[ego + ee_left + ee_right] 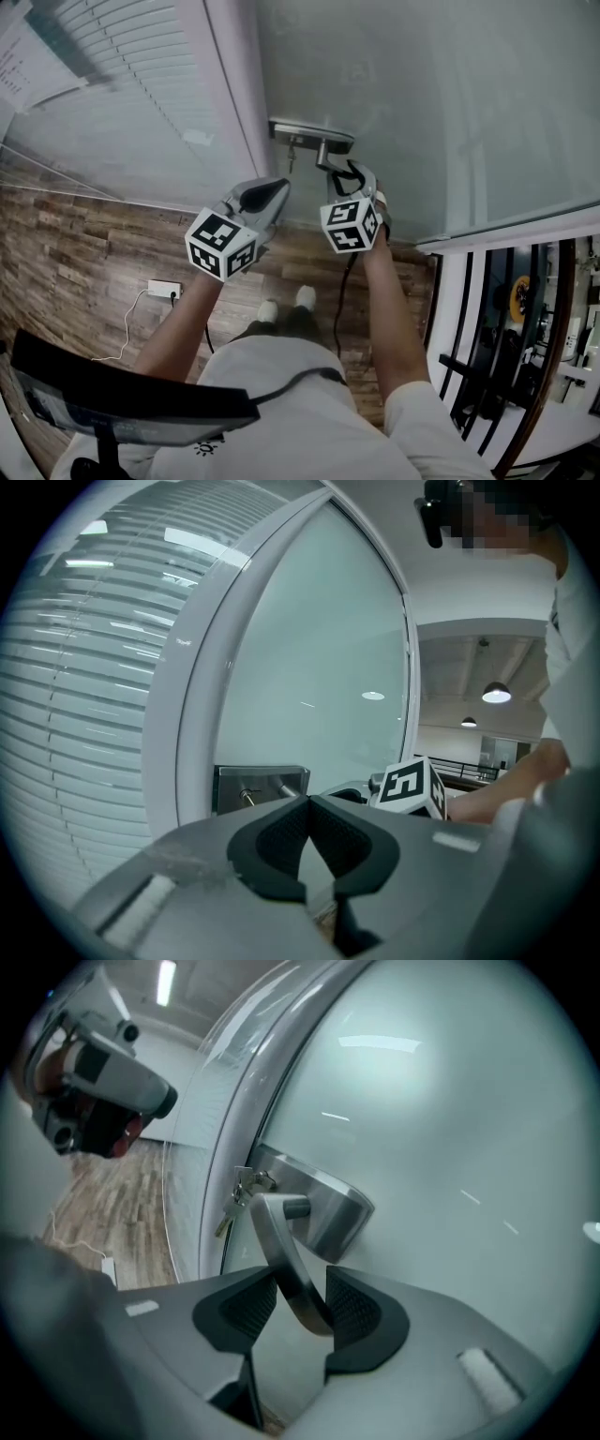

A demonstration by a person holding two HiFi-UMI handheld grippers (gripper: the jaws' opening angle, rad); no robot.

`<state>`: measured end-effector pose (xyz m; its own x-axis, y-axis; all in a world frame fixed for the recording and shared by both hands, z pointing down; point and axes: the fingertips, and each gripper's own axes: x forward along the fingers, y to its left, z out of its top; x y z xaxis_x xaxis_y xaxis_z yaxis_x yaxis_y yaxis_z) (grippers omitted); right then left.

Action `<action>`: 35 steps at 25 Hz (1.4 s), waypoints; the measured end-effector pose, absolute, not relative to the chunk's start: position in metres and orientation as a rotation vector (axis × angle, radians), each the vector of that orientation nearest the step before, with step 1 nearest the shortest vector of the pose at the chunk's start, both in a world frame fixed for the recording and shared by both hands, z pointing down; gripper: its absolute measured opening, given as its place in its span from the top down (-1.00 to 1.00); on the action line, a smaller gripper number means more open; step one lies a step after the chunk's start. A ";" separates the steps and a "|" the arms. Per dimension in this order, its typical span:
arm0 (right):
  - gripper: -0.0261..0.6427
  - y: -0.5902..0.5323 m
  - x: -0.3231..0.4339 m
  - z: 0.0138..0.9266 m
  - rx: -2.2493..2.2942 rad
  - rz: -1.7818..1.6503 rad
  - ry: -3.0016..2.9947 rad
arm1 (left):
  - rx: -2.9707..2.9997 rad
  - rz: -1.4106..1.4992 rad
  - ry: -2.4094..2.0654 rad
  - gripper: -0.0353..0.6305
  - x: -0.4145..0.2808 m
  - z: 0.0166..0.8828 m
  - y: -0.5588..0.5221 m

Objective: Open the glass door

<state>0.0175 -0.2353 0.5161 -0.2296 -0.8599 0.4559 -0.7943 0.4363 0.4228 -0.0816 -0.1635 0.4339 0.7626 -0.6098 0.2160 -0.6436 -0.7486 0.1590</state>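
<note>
The frosted glass door (422,94) carries a steel lock plate (309,131) with a curved lever handle (286,1251) and keys (239,1194) hanging in the lock. My right gripper (302,1302) is shut on the handle, which crosses slantwise between both pads. In the head view the right gripper (354,173) sits just under the plate. My left gripper (281,187) hovers left of it, apart from the door. In its own view the left gripper (309,808) is shut with nothing in it, and the lock plate (258,785) lies ahead.
A white door frame post (234,84) separates the door from a glass panel with blinds (131,66) on the left. A power strip (164,289) with its cable lies on the wooden floor. Black railings (487,319) stand at the right.
</note>
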 end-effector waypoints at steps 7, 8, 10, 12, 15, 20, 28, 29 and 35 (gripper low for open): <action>0.42 -0.237 0.016 0.524 1.379 -0.033 -2.136 | 2.733 0.218 -0.998 0.88 -0.083 0.435 -0.169; 0.42 -0.238 0.017 0.524 1.385 -0.039 -2.135 | 2.734 0.218 -0.998 0.88 -0.082 0.434 -0.171; 0.42 -0.240 0.016 0.522 1.393 -0.044 -2.135 | 2.737 0.214 -0.995 0.88 -0.080 0.432 -0.174; 0.41 -0.243 0.014 0.521 1.387 -0.045 -2.134 | 2.739 0.208 -0.991 0.88 -0.079 0.429 -0.178; 0.42 -0.248 0.015 0.521 1.359 -0.060 -2.122 | 2.744 0.203 -0.992 0.88 -0.074 0.426 -0.181; 0.44 -0.256 0.017 0.523 1.326 -0.076 -2.099 | 2.742 0.213 -0.999 0.88 -0.069 0.429 -0.180; 0.45 -0.272 0.019 0.523 1.335 -0.097 -2.079 | 2.743 0.197 -1.013 0.88 -0.067 0.423 -0.189; 0.45 -0.274 0.019 0.523 1.336 -0.097 -2.074 | 2.742 0.197 -1.014 0.88 -0.067 0.423 -0.189; 0.48 -0.294 0.021 0.520 1.297 -0.152 -2.024 | 2.738 0.194 -1.021 0.88 -0.066 0.421 -0.196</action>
<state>0.0214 -0.2941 0.5204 -0.2379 -0.8308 0.5031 -0.7466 0.4878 0.4524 -0.0664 -0.1962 0.4213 0.7508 -0.6308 0.1960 -0.6587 -0.7370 0.1516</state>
